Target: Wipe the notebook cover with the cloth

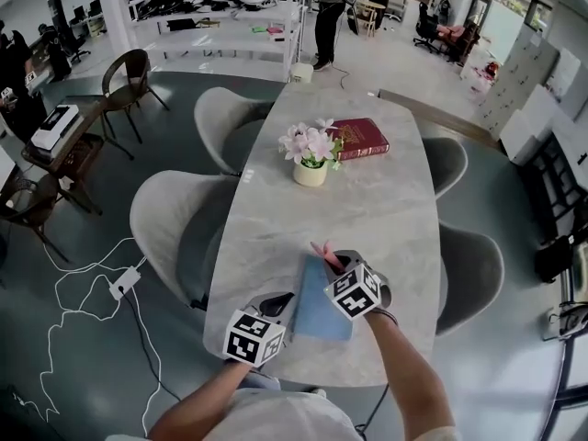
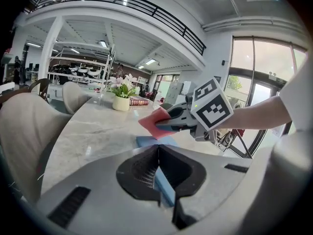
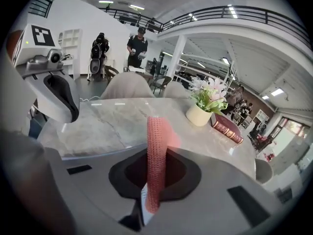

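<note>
A blue notebook (image 1: 320, 309) lies flat on the marble table (image 1: 386, 219) near its front edge. My left gripper (image 1: 283, 303) is shut on the notebook's left edge; in the left gripper view the blue cover (image 2: 164, 186) sits pinched between the jaws. My right gripper (image 1: 333, 263) is shut on a pink cloth (image 1: 325, 252), held just above the notebook's far end. In the right gripper view the cloth (image 3: 156, 151) stands upright between the jaws. The left gripper view shows the right gripper (image 2: 171, 123) with the cloth (image 2: 153, 123) hanging over the notebook.
A cream pot of pink flowers (image 1: 310, 157) and a red book (image 1: 359, 138) sit at the table's far half. Grey chairs (image 1: 175, 223) line both sides. A person (image 1: 329, 7) stands far back. Cables (image 1: 87, 288) lie on the floor at left.
</note>
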Demonstrator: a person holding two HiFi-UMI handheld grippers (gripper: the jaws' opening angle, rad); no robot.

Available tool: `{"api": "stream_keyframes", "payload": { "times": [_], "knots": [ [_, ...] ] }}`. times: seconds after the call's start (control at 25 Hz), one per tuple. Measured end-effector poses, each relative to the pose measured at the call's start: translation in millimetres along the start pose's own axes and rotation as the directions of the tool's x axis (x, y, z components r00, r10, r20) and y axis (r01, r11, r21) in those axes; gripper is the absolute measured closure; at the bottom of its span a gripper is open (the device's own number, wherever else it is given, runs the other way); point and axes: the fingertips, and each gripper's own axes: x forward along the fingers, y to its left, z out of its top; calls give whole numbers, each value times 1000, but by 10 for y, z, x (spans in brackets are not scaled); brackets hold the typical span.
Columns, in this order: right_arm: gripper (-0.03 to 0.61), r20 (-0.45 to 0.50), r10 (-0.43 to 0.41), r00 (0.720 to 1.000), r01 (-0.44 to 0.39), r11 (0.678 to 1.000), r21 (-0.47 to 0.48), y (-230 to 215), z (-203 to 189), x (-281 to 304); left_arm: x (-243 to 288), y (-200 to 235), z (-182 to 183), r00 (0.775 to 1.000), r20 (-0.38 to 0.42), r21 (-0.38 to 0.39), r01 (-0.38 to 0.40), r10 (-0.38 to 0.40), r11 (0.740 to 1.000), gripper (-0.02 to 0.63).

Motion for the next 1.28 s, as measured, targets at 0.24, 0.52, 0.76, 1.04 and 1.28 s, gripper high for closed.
{"api": "stream_keyframes", "payload": {
  "times": [0.24, 0.52, 0.76, 1.04, 1.28],
  "knots": [
    [563, -85, 53, 995, -54, 998, -17, 77, -148, 273, 67, 109, -5, 1000, -17, -19, 12, -13, 1000, 606],
    [563, -106, 109, 988, -111, 994, -5, 270, -227, 334, 43, 141, -17, 1000, -28, -14, 12, -12, 1000, 606],
    [563, -101, 153, 983, -152, 988, 18, 408, -242, 304, -8, 168, -52, 1000, -26, -36, -8, 7, 999, 606],
    [563, -85, 180, 980, -179, 984, 27, 585, -270, 189, -76, 86, -72, 1000, -17, -37, -21, 21, 999, 606],
    [563, -68, 216, 974, -213, 976, 45, 749, -300, 90, -118, 27, -124, 999, -17, -47, -39, 38, 998, 606]
  ]
}}
